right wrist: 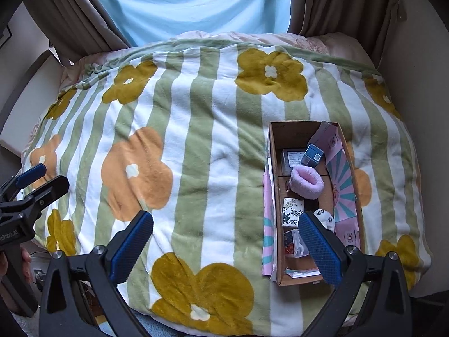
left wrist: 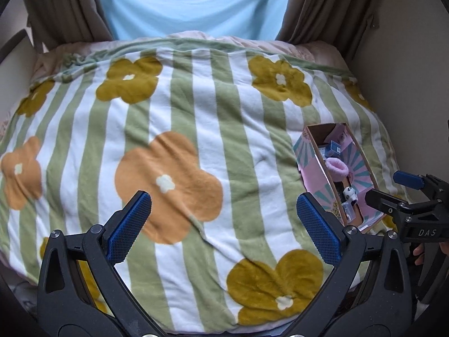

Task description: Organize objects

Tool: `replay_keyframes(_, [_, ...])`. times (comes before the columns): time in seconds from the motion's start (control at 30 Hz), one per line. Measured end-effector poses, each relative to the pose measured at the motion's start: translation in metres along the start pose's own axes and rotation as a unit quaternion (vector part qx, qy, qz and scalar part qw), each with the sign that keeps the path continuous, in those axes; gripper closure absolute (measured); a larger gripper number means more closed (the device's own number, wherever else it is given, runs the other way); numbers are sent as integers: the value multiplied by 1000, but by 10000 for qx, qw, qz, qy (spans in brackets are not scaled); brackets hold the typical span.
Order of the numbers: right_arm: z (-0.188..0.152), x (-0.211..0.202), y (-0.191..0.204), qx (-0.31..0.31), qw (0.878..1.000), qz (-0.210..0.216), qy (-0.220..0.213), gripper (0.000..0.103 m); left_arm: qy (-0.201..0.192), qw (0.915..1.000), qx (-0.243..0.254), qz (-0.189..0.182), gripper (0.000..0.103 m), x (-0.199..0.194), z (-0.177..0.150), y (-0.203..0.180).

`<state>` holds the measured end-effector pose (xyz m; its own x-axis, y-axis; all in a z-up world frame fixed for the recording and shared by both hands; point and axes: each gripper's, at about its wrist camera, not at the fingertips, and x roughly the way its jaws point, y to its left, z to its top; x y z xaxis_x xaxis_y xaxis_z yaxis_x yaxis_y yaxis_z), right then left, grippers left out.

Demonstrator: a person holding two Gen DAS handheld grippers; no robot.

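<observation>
Hovering over blanket [right wrist: 196, 146], both grippers, left [left wrist: 223, 233] and right [right wrist: 226, 250], spread wide, empty. Small items sit gathered in cardboard box [right wrist: 311, 278], far right, likely finished.

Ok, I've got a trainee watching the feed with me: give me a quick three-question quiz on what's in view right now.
1. True or false: the pink fluffy band lies inside the cardboard box.
2. Multiple choice: the left hand-held gripper is (a) shut on the blanket, (b) open and empty, (c) holding the blue carton.
3. Short answer: on which side of the flowered blanket, in the right wrist view, does the box sit?

Key:
1. True.
2. b; the right hand-held gripper is open and empty too.
3. The right side, near the edge.
</observation>
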<state>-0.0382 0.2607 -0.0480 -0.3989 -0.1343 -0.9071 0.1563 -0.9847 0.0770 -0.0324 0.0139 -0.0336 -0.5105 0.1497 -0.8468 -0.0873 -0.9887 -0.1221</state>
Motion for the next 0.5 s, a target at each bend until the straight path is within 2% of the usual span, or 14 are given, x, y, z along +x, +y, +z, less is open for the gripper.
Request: replay_keyframes(0.5, [7, -6, 5, 35, 9999, -75, -68, 0, 22, 10000, 44, 22, 0, -1, 0, 1])
